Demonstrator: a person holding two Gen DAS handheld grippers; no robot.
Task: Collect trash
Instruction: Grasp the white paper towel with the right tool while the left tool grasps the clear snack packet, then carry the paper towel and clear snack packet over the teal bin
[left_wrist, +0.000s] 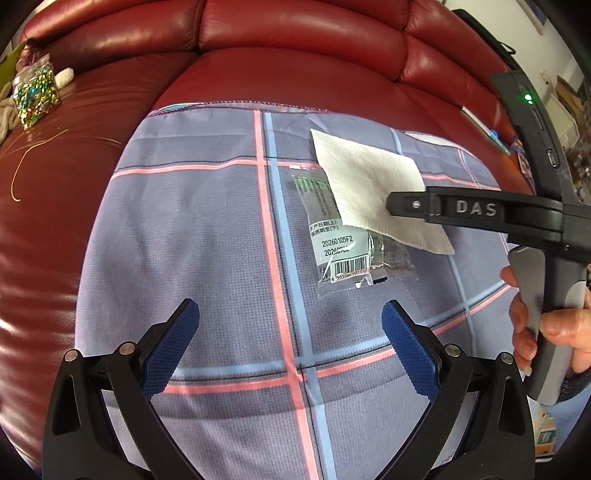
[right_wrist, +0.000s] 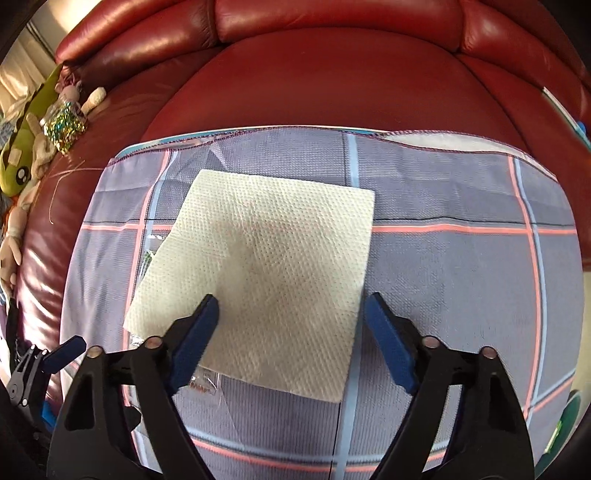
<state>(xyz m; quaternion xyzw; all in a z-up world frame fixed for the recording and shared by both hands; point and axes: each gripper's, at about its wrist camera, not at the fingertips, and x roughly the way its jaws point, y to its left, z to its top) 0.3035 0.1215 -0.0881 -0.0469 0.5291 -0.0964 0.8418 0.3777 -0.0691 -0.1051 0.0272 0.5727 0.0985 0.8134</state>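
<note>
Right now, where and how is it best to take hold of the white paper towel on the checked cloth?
Probably the near edge of the paper towel, from above. It lies flat on the checked cloth, partly over a clear wrapper, so pinching one edge lifts it alone. The open right gripper already straddles that part.

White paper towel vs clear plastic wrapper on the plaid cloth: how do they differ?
The white embossed paper towel is opaque and unprinted; the clear plastic wrapper is see-through, with a barcode and date print. The towel is the larger sheet. The towel lies on top, covering part of the wrapper. The right hand-held gripper hangs over the towel, jaws open; none is over the wrapper. Both lie flat on the grey plaid cloth.
</note>
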